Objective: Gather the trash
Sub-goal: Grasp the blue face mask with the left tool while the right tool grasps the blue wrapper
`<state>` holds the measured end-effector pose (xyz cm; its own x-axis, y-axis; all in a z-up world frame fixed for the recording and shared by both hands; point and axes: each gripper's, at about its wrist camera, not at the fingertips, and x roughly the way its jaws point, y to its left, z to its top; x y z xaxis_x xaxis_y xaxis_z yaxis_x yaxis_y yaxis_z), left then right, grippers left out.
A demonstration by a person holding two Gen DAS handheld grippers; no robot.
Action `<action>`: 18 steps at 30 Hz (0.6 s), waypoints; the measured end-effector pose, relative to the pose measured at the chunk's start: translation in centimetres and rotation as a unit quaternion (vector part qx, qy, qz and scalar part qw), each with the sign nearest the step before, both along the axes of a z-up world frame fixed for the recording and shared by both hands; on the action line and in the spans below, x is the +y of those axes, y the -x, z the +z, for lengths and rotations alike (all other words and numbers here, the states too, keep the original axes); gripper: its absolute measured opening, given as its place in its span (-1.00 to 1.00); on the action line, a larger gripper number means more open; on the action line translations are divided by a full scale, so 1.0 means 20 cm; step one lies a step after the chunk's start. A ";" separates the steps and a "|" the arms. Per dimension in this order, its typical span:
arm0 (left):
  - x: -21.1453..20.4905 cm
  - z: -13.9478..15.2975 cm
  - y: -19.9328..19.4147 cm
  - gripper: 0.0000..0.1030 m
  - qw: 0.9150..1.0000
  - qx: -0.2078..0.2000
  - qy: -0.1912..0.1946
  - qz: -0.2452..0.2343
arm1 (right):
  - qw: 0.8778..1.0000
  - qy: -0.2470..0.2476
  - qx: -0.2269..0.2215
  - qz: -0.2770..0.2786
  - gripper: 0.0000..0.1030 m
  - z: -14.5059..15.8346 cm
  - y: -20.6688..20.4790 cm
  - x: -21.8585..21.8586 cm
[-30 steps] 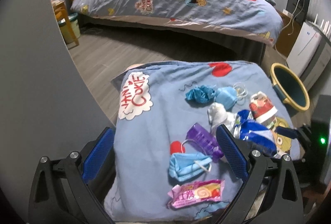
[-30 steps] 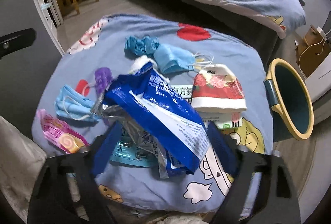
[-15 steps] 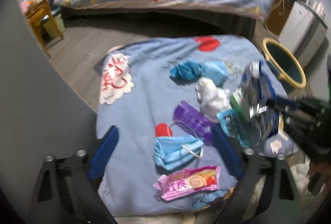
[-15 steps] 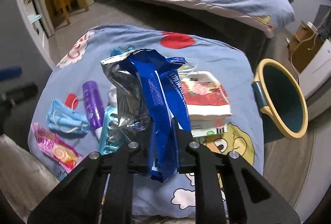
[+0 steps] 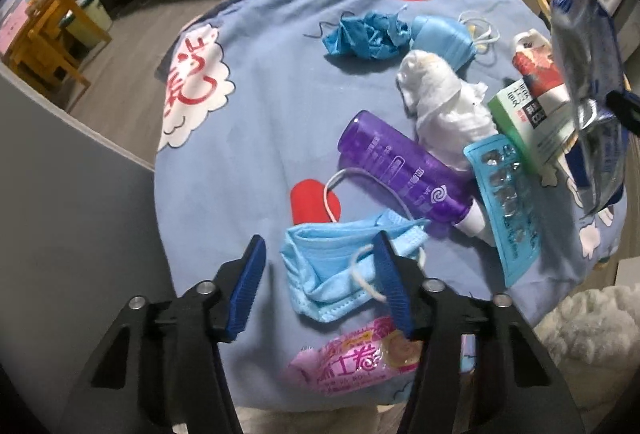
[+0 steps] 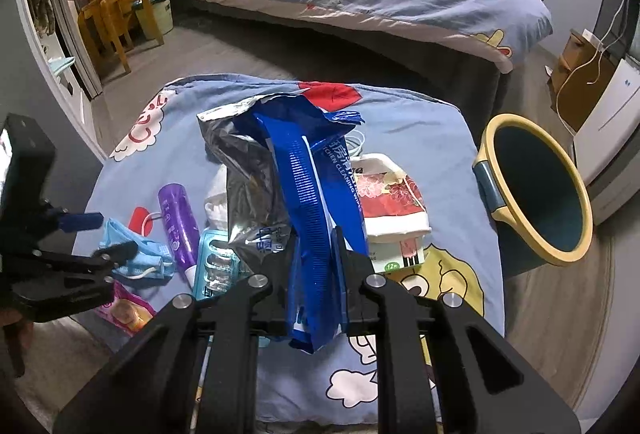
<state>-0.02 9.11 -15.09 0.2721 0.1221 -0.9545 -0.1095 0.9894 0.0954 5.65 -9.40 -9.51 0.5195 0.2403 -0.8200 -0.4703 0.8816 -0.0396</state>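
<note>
Left wrist view: The step in hand was judged to be a pickup of the crumpled light-blue face mask [image 5: 340,266], which lay near the front edge of the blue cartoon-print cloth surface [image 5: 248,137], just behind a pink snack wrapper [image 5: 356,362]. For a clean pickup the pads should close on the bunched fabric only, clear of the wrapper and the purple plastic bottle [image 5: 404,169] behind the mask. The left gripper [image 5: 324,270] was partly open and closing; its right pad overlapped the mask, and the pads did not yet pinch it.

Right wrist view: The right gripper [image 6: 316,254] was clamped on a blue-and-silver foil wipes packet [image 6: 304,177], held above the cloth. The yellow-rimmed teal bin [image 6: 536,189] stood just beyond the right edge of the surface.
</note>
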 end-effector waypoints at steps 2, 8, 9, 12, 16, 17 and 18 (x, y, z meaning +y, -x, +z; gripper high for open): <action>0.01 -0.01 -0.01 -0.49 1.000 0.000 0.000 0.002 | 1.000 -0.002 -0.001 -0.002 -0.73 0.00 0.00 0.00; 0.01 0.05 -0.02 -0.88 1.000 -0.023 0.000 -0.006 | 1.000 -0.011 -0.001 -0.012 -0.73 0.02 -0.03 -0.03; 0.01 0.06 -0.02 -0.89 1.000 -0.027 -0.001 -0.004 | 1.000 -0.013 -0.002 -0.014 -0.73 0.02 -0.03 -0.03; 0.01 0.14 -0.01 -0.89 0.998 -0.058 -0.010 0.000 | 1.000 -0.017 -0.004 -0.018 -0.73 0.04 -0.03 -0.04; 0.00 0.29 0.00 -0.89 0.993 -0.115 -0.016 -0.002 | 0.999 -0.029 -0.012 -0.022 -0.73 0.09 -0.04 -0.05; 0.00 0.32 0.00 -0.89 0.991 -0.132 -0.016 -0.003 | 0.999 -0.036 -0.013 -0.024 -0.73 0.11 -0.04 -0.06; 0.00 0.35 0.00 -0.89 0.989 -0.144 -0.021 -0.004 | 0.999 -0.042 -0.014 -0.026 -0.73 0.12 -0.04 -0.06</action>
<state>0.07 9.06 -8.00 0.5330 0.1559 -0.8316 -0.1293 0.9863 0.1021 6.48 -10.69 -7.12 0.5554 0.2793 -0.7833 -0.4233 0.9057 0.0229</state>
